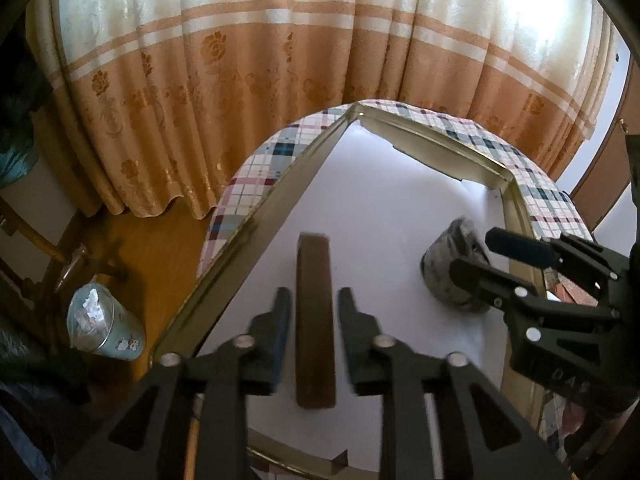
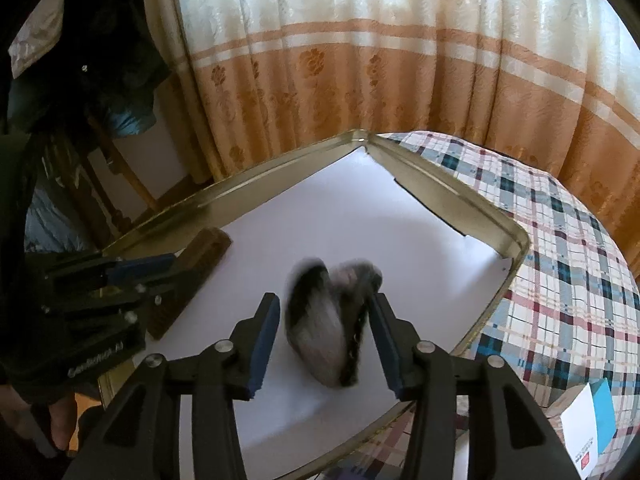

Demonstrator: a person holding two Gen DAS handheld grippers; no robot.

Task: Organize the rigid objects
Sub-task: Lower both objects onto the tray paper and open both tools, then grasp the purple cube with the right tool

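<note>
A long brown wooden bar (image 1: 314,320) lies on the white liner of a gold-rimmed tray (image 1: 280,216). My left gripper (image 1: 315,294) straddles the bar, open, with a gap showing on each side of it. To the right in the tray rests a rounded grey-and-black object (image 2: 328,328), blurred. My right gripper (image 2: 325,299) stands around it with jaws apart; the left pad is clear of it, the right pad close beside it. The right gripper (image 1: 476,254) shows in the left wrist view, and the left gripper (image 2: 176,270) and the bar (image 2: 200,256) in the right wrist view.
The tray (image 2: 460,184) sits on a plaid cloth (image 2: 560,280) in front of an orange-and-cream curtain (image 1: 280,60). A pale metal cup (image 1: 104,328) stands on the wooden floor at left. A white-and-blue card (image 2: 588,428) lies on the cloth at right. A person's hand (image 2: 60,420) is at lower left.
</note>
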